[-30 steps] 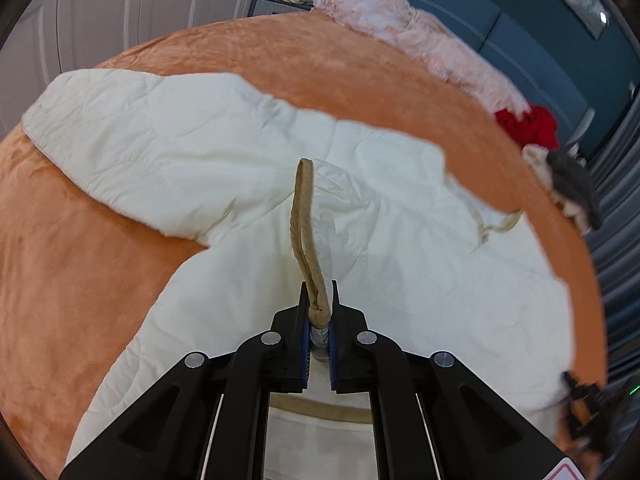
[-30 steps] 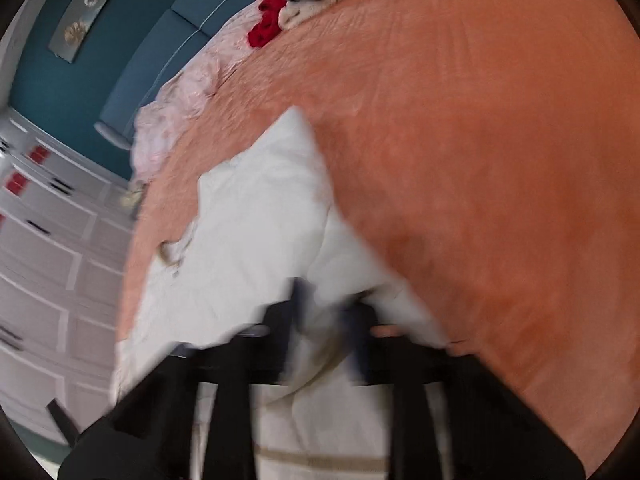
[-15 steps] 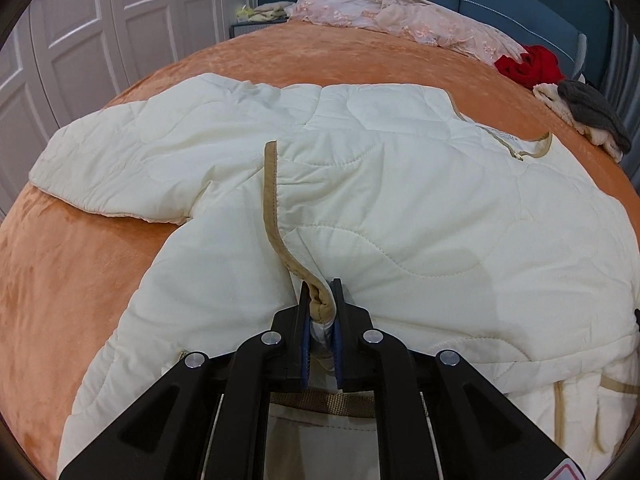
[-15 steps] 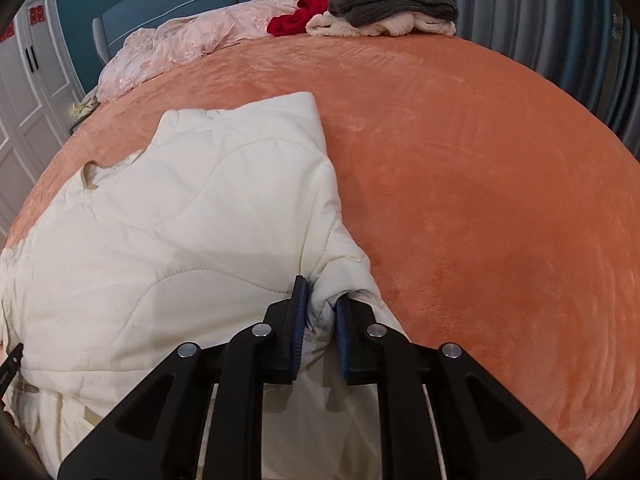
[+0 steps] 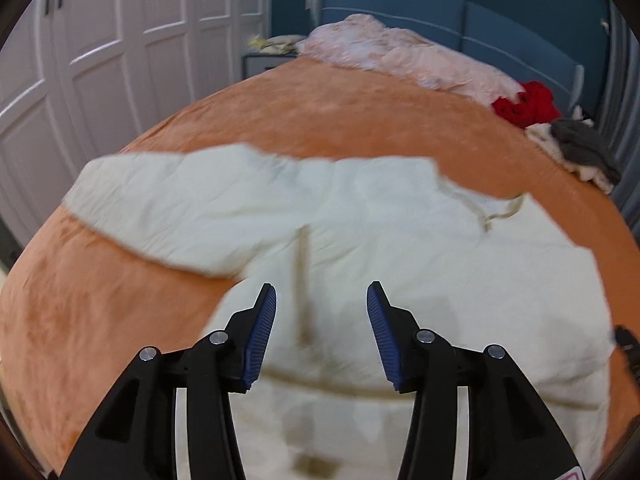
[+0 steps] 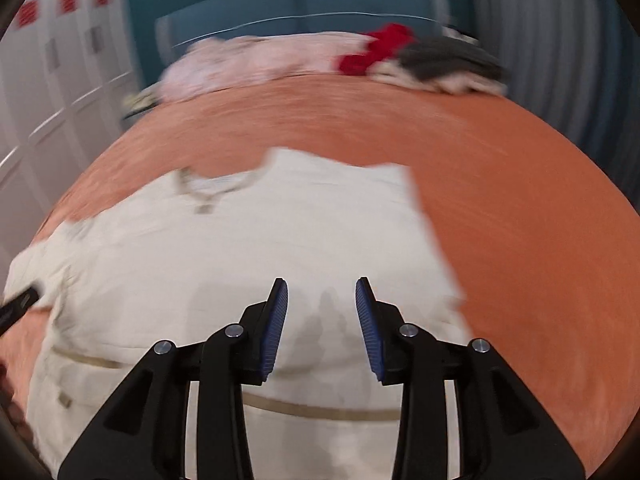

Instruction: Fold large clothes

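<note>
Cream quilted jacket spread on orange bed; left claw and right claw just opened, gripping nothing. No legible writing.

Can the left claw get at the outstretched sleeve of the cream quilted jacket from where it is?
Probably yes: the left claw is open and empty, and the outstretched sleeve lies flat on the orange velvety bedspread with nothing between them.

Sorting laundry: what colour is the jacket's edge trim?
Tan trim on the cream jacket, clearest in the left wrist view.
</note>
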Demonstrator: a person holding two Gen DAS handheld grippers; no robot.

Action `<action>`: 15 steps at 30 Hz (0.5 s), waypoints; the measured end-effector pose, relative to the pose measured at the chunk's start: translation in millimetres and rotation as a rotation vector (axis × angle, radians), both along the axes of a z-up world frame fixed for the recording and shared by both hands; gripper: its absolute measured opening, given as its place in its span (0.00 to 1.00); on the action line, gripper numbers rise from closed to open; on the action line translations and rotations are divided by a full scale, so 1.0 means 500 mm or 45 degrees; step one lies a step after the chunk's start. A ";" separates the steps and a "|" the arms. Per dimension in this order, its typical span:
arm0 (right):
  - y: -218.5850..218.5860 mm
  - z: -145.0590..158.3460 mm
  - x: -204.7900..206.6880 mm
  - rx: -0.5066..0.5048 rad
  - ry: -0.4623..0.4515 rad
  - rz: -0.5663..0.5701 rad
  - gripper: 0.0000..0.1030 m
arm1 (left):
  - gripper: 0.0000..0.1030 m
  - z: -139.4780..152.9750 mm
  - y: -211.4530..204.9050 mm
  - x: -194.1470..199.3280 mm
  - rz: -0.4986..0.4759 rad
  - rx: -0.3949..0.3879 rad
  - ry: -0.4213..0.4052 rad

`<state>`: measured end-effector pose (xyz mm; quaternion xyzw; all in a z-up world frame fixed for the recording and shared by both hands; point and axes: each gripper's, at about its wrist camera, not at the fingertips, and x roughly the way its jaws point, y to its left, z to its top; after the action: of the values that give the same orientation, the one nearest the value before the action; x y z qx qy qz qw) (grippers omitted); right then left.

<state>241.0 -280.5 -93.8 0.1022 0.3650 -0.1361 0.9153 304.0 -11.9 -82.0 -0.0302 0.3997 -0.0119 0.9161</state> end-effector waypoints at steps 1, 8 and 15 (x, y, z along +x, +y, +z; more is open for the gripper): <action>0.024 -0.005 0.023 -0.001 0.001 0.045 0.33 | 0.45 0.000 -0.028 0.015 -0.027 0.007 -0.006; 0.079 -0.118 0.113 0.045 0.142 0.107 0.32 | 0.46 -0.107 -0.155 0.076 -0.144 0.073 0.087; 0.077 -0.160 0.099 0.092 0.116 0.101 0.33 | 0.48 -0.182 -0.177 0.065 -0.148 0.134 0.045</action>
<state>290.6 -242.2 -173.7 0.1142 0.4148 -0.0909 0.8981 336.7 -100.4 -173.3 0.0409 0.4171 -0.0434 0.9069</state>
